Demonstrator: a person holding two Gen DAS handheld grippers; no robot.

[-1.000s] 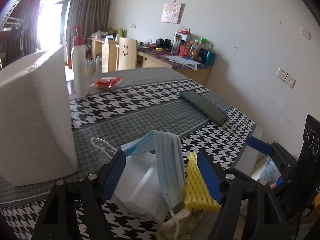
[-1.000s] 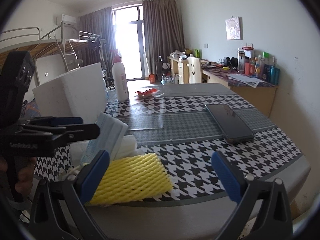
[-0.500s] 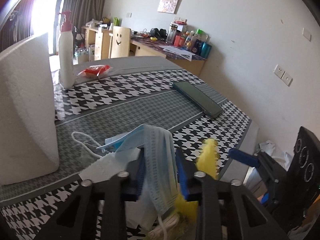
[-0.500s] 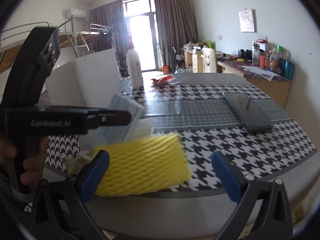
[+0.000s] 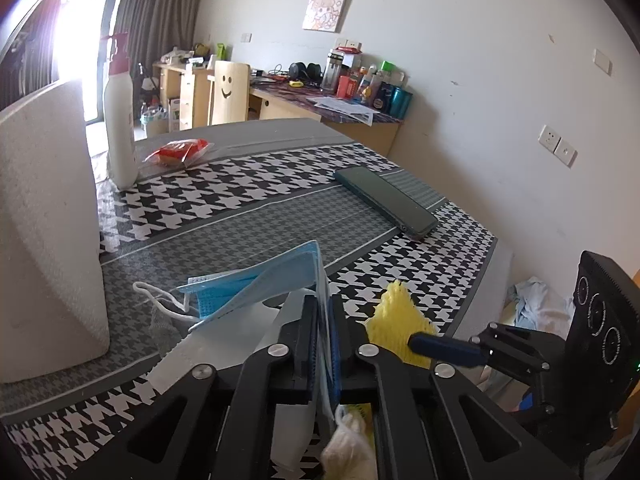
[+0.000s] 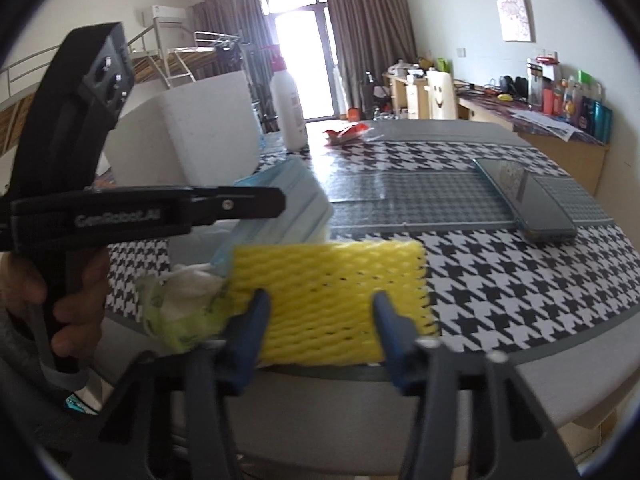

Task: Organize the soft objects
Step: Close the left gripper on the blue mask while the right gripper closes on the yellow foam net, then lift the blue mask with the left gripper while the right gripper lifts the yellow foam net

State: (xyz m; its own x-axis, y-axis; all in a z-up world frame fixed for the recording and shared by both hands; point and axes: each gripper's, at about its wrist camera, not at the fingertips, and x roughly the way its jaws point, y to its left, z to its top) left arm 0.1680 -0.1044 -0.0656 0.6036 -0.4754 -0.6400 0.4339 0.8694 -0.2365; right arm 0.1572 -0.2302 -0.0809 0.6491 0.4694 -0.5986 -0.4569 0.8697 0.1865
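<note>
My left gripper is shut on a folded blue face mask, which lies over white tissue sheets at the table's near edge. From the right wrist view the left gripper reaches in from the left with the mask at its tip. A yellow foam net lies just right of the mask, its far end raised. My right gripper is closing over the net's near edge; the net spreads wider than both blue fingers and is not squeezed.
A large white foam block stands at the left, with a white pump bottle and a red snack packet behind it. A dark phone lies at the right. A pale plastic bag of white wadding sits by the net. A hand holds the left gripper.
The left jaws came together on the blue mask. The right jaws narrowed from wide apart to close over the yellow net, which has tilted up off the table.
</note>
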